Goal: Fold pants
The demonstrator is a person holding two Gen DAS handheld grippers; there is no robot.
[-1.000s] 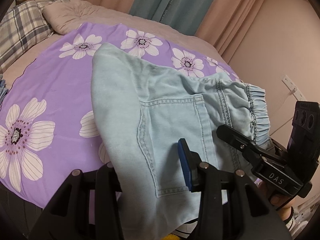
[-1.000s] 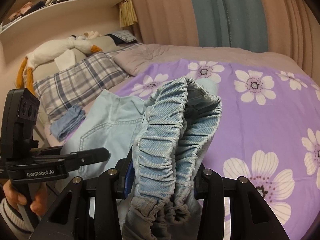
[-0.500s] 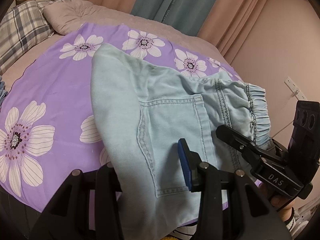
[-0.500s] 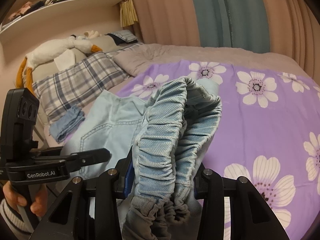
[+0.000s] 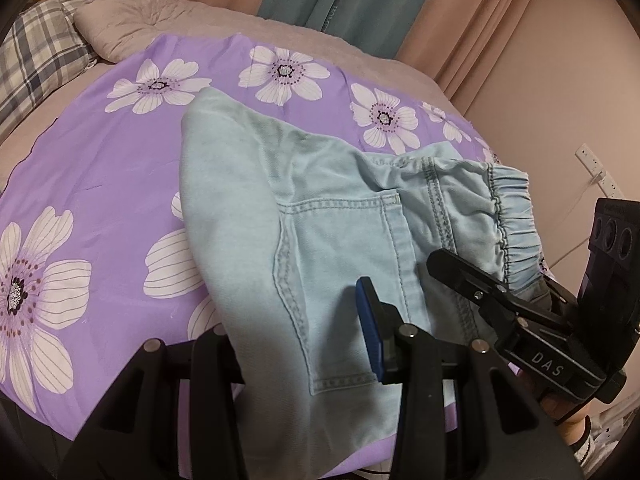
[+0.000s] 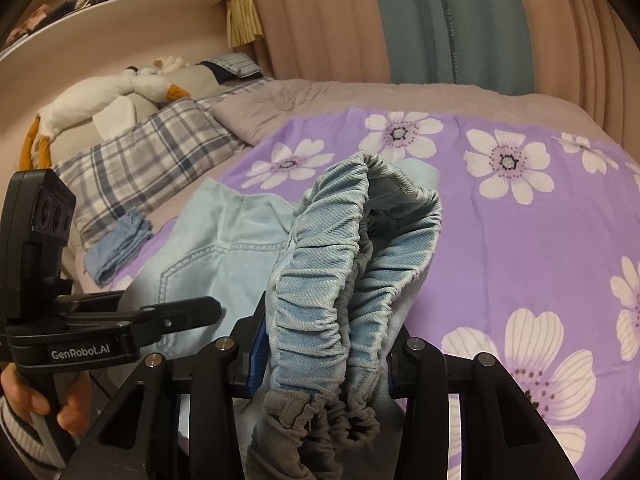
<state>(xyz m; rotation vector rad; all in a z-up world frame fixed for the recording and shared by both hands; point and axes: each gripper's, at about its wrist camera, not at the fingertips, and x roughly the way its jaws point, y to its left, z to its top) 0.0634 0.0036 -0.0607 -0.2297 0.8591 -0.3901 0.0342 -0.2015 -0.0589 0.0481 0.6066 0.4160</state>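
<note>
Clamping the bunched elastic waistband (image 6: 340, 292), the right gripper (image 6: 320, 356) has its jaws pressed on the gathered cloth. The left gripper (image 5: 304, 344) pinches the pants (image 5: 320, 240) near the back pocket, at 6 o'clock in its view. The pants lie on the purple flowered sheet (image 5: 100, 168), stretching toward 11 o'clock. Folding looks barely begun; the neat folds remain.

a purple sheet with white flowers (image 6: 500, 240) covers a bed beside pink and teal curtains (image 6: 440, 20). a plaid pillow (image 6: 160, 152) lies near a plush goose (image 6: 100, 100), a folded blue cloth (image 6: 120, 244) just beside it. a wall socket (image 5: 598, 170) shows at right.
</note>
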